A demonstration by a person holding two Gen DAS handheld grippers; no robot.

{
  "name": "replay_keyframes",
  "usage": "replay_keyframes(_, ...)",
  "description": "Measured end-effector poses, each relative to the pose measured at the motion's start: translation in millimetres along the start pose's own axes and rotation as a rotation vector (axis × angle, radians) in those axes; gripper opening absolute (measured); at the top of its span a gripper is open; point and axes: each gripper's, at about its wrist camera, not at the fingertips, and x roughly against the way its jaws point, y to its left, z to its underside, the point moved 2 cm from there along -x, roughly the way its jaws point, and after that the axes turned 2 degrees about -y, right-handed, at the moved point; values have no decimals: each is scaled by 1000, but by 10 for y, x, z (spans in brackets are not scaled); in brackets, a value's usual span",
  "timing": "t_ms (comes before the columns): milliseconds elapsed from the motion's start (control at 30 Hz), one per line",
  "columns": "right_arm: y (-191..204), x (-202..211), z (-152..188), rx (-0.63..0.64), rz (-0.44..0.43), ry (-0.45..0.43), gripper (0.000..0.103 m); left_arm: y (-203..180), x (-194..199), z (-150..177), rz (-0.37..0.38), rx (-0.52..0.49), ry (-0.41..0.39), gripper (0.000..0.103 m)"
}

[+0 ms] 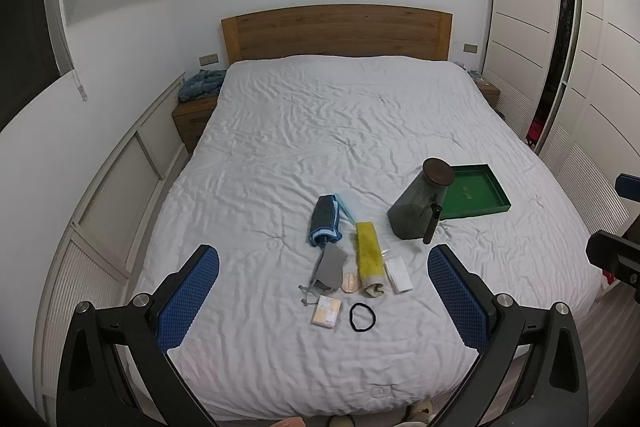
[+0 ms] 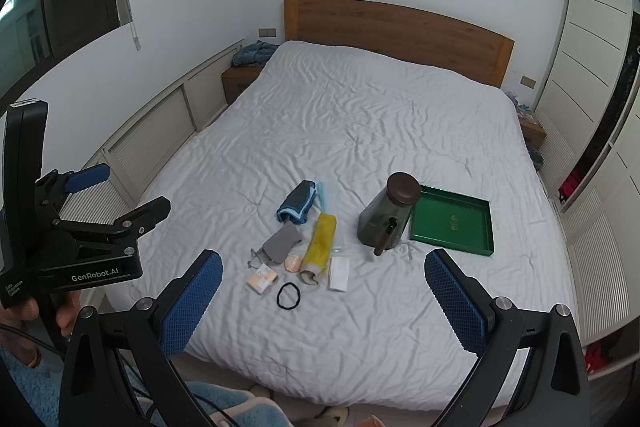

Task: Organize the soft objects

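Observation:
Small soft items lie in a cluster on the white bed [image 1: 280,131]: a rolled blue-and-dark cloth [image 1: 326,221], a yellow rolled cloth [image 1: 369,257], a grey drawstring pouch [image 1: 330,267], a black hair tie [image 1: 363,316], a small tan packet [image 1: 327,311], a white packet [image 1: 398,274] and a pinkish pad [image 1: 351,282]. A green tray [image 1: 476,191] lies to their right beside a dark jar with a brown lid [image 1: 420,203]. My left gripper [image 1: 324,283] is open above the bed's near edge. My right gripper [image 2: 324,287] is open and empty too. The same cluster shows in the right wrist view: yellow cloth [image 2: 319,241], tray [image 2: 452,219], jar [image 2: 390,213].
A wooden headboard [image 1: 336,31] stands at the far end, with nightstands at both sides; the left one [image 1: 192,111] carries a blue blanket. White wardrobes [image 1: 520,27] line the right wall. Slippers sit on the floor at the bed's foot. The left gripper's body [image 2: 80,227] fills the right view's left side.

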Motion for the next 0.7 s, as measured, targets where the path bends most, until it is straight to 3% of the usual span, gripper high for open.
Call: replay_keyframes(700, 17, -19, 62, 4, 3, -1, 103, -16, 8, 45, -3, -2, -4, 102)
